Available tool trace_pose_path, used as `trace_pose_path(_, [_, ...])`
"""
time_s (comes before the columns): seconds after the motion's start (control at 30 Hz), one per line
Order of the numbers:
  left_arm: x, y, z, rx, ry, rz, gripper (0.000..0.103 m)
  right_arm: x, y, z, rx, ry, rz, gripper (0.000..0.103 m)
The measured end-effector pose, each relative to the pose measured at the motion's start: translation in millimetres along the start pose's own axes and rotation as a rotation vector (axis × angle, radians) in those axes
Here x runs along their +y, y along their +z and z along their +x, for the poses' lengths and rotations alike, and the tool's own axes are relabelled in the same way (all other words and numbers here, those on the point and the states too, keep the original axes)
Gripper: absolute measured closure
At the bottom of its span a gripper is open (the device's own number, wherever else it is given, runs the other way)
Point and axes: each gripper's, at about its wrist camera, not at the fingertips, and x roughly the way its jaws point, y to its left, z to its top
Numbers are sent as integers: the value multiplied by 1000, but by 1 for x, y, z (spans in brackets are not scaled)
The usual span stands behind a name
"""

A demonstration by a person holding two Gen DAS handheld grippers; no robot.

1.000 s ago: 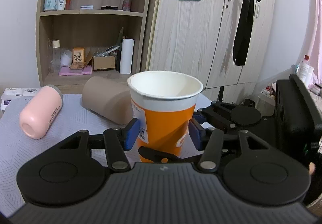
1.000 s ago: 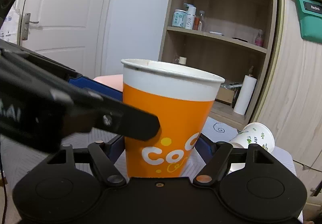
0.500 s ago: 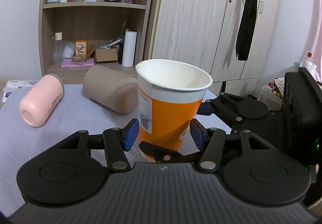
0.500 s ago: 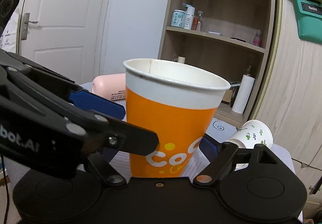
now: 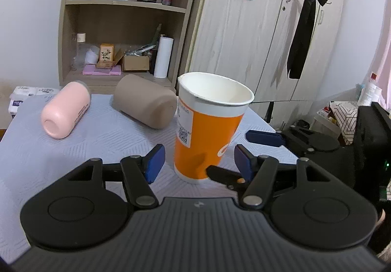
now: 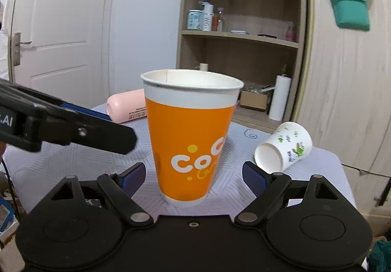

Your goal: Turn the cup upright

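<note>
Orange cup [image 6: 190,140] upright on table [image 5: 73,147], frame centre — flip looks done. Left gripper [image 5: 198,159] and right gripper [image 6: 194,178] both wide, pads clear of cup. Next — back both away without nudging cup.

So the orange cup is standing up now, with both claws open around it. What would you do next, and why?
Probably draw both claws straight back. The orange cup stands upright on the table, mouth up, and the left claw and right claw are open with gaps on either side, so nothing holds it. Backing off straight avoids tipping it.
</note>
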Motion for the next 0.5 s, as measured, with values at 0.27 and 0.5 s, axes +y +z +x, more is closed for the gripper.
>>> trace_pose_path(0.27, [-3, 1, -32, -38, 77, 6, 41, 8, 11, -39, -2, -46, -22, 14])
trace_pose_path(0.5, [-8, 7, -56, -42, 99, 29, 38, 24, 26, -76, 2, -97, -38, 14])
